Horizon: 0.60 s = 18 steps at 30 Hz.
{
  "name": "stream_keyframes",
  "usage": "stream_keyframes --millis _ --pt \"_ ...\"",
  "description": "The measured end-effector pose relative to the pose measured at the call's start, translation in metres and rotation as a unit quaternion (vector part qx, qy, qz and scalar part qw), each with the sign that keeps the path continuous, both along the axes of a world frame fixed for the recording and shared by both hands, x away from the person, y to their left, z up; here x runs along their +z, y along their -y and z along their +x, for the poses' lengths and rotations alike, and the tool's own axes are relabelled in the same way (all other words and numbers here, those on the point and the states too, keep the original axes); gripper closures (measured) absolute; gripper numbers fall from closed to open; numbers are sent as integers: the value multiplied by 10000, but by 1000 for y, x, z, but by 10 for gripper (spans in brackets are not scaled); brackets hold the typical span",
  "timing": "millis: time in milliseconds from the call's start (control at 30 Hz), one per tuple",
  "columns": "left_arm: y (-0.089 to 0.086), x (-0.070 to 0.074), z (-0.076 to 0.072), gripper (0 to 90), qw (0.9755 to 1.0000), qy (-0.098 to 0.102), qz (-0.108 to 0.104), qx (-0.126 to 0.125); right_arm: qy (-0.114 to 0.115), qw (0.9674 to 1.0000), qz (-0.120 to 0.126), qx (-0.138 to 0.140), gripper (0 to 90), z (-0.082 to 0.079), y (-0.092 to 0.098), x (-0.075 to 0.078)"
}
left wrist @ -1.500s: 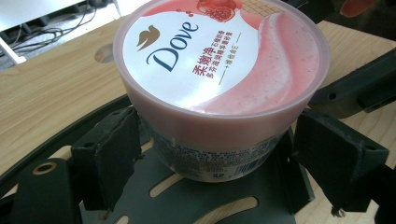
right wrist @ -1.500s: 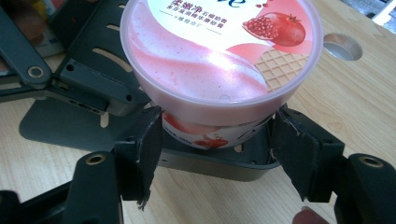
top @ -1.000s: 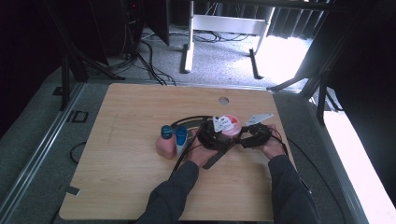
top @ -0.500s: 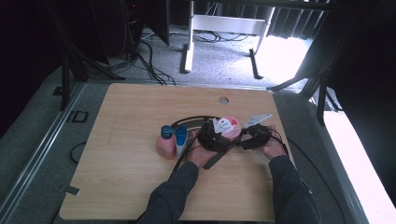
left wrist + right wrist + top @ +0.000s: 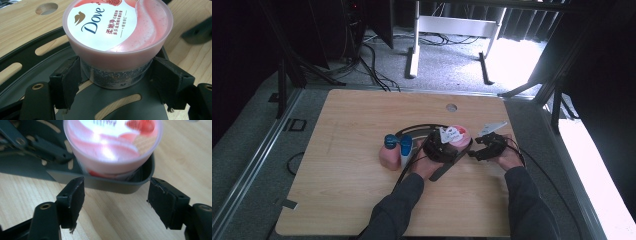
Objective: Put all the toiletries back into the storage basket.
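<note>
A pink Dove jar with a white and pink lid stands in a black slotted tray right of the table's middle. My left gripper reaches in from the near side, and its jaws have just been closing. Both pads now sit against the jar's lower body. My right gripper hovers over bare wood just outside the tray's rim. Its jaws have just been opening and hold nothing. In the high view it lies right of the tray.
A pink bottle with a blue cap and a white bottle stand just left of the tray. A round cable hole lies at the table's far edge. Black cables loop around the tray.
</note>
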State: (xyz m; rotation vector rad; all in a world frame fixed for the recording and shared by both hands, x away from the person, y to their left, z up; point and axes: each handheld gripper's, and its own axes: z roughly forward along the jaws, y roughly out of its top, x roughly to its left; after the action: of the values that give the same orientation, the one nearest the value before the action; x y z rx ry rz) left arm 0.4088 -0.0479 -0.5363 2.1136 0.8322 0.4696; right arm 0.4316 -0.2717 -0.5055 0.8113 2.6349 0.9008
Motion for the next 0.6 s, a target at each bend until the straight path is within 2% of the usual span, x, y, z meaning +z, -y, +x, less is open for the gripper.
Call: stream_keyframes --millis 167,400,600 --pt "2 -1 -2 283 9996 169 208 -91 -123 9999 -22 -88 252 4 -3 -13" --pt "1 0 -3 303 9995 191 228 -126 -132 9998 147 -76 258 3 -1 -13" --pt "-1 1 -8 331 9999 60 65 -85 -103 9997 196 -76 268 -1 -1 -13"
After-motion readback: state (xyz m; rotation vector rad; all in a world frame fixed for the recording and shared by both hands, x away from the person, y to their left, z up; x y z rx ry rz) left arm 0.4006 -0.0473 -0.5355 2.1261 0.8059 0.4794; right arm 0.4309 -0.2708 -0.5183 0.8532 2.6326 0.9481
